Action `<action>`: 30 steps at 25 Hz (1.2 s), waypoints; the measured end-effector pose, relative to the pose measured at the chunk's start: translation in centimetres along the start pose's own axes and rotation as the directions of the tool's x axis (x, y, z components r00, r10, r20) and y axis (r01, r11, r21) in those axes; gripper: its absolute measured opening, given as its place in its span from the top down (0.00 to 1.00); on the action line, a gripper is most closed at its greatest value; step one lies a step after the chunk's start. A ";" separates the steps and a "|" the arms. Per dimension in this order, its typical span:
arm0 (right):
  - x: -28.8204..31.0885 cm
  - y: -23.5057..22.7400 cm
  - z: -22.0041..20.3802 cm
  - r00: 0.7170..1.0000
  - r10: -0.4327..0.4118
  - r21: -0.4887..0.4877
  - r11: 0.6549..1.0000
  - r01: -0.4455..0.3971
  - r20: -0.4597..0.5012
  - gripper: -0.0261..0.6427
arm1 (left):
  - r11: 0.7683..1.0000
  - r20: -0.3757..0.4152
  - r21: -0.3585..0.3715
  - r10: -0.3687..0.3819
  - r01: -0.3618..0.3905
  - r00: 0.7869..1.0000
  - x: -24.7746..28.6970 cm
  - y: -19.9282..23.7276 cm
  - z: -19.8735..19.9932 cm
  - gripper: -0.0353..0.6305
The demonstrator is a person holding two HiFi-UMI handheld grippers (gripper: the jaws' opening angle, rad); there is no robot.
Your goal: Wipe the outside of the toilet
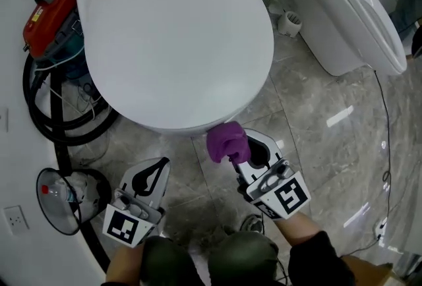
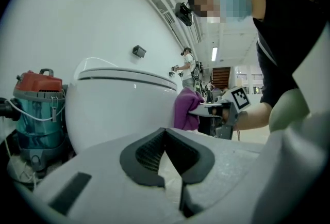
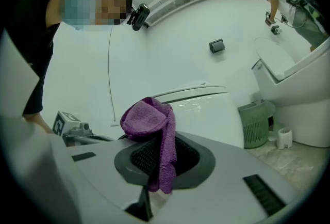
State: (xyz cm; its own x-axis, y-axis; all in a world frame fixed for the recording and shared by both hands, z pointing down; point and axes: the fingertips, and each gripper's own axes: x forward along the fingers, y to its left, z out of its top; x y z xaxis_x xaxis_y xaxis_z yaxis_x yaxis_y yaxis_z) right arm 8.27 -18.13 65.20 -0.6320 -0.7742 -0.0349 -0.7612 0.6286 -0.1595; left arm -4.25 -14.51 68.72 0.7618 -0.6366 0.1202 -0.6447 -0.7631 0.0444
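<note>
Purple cloth [image 1: 227,142] is clamped between the right gripper's [image 1: 245,154] fingers, bunched just beside the front of the white toilet [image 1: 171,41], whose lid is down. Left gripper [image 1: 161,163] hangs nearby, fingers together, holding nothing.

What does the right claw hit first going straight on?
Probably the front of the white ceramic toilet bowl, directly ahead; the purple microfibre cloth pinched in the right claw would touch first. Gap unclear.

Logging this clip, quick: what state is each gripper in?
Left gripper: jaws closed, empty.
Right gripper: jaws closed on purple cloth.
</note>
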 end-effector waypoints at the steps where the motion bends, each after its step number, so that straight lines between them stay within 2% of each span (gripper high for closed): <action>1: -0.5 -1.3 0.3 1.000 -0.026 -0.006 1.000 0.026 0.013 0.90 | 1.000 -0.009 0.003 -0.012 0.012 1.000 0.3 -0.6 -0.3 0.94; 7: -2.0 -10.0 0.9 0.981 -0.192 -0.039 0.981 0.193 0.010 0.90 | 1.000 -0.041 -0.019 -0.024 0.024 0.999 1.1 -2.4 -1.1 0.94; 10: -1.6 -13.7 1.1 0.966 -0.257 0.006 0.966 0.257 0.013 0.90 | 1.000 -0.041 -0.029 0.007 -0.008 0.999 1.0 -1.9 -1.0 0.94; 17: 1.0 -21.1 0.7 0.905 -0.425 0.006 0.905 0.425 -0.010 0.90 | 0.999 -0.034 -0.004 0.043 -0.043 0.999 0.0 -1.1 -0.5 0.94; 24: -0.5 -20.5 0.9 0.889 -0.457 -0.021 0.889 0.457 0.001 0.90 | 0.999 -0.031 -0.001 0.045 -0.045 0.998 -0.8 -0.6 -0.4 0.95; 26: -2.0 -18.8 0.9 0.894 -0.447 -0.040 0.893 0.447 0.009 0.90 | 0.999 -0.030 -0.003 0.041 -0.041 0.999 -1.0 -0.4 -0.4 0.95; 30: -4.9 -13.2 -0.1 0.922 -0.387 -0.095 0.918 0.385 0.004 0.90 | 1.000 -0.043 0.003 0.030 -0.030 0.999 -1.6 0.1 -1.2 0.94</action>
State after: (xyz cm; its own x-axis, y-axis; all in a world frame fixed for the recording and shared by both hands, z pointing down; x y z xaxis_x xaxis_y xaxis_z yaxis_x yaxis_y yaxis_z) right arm 21.40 -22.60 67.56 -0.2877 -0.9574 0.0257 -0.9561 0.2856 -0.0663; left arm -5.59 -13.44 69.71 0.7386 -0.6538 0.1642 -0.6670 -0.7441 0.0375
